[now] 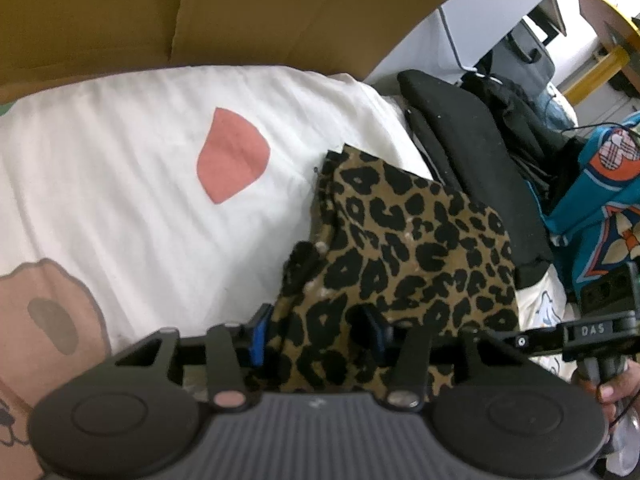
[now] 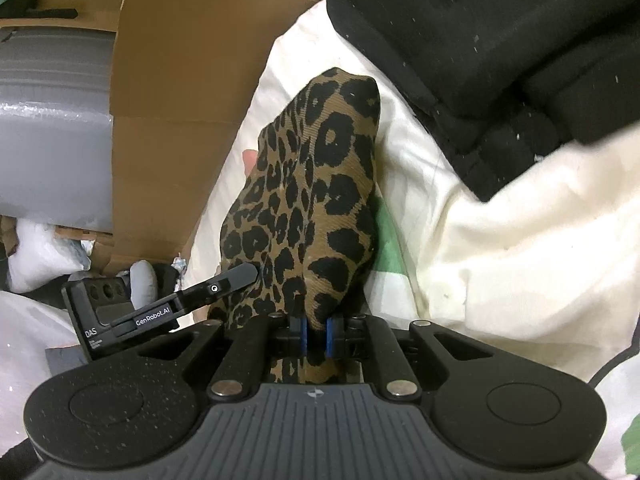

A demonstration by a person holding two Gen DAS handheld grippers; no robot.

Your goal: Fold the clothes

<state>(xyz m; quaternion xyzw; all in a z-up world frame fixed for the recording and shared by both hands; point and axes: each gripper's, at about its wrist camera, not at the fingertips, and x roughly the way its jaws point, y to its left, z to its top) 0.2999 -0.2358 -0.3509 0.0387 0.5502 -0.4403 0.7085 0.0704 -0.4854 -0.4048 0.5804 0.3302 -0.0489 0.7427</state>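
Both grippers: right gripper clenches leopard-print cloth; left gripper, lettered "GenRobot.AI" and "DAS", gapes around it at nine o'clock.

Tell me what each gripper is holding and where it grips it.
The right gripper is shut on a bunched fold at the near end of the leopard-print garment. The left gripper is open astride the garment's near edge, not clamping it.
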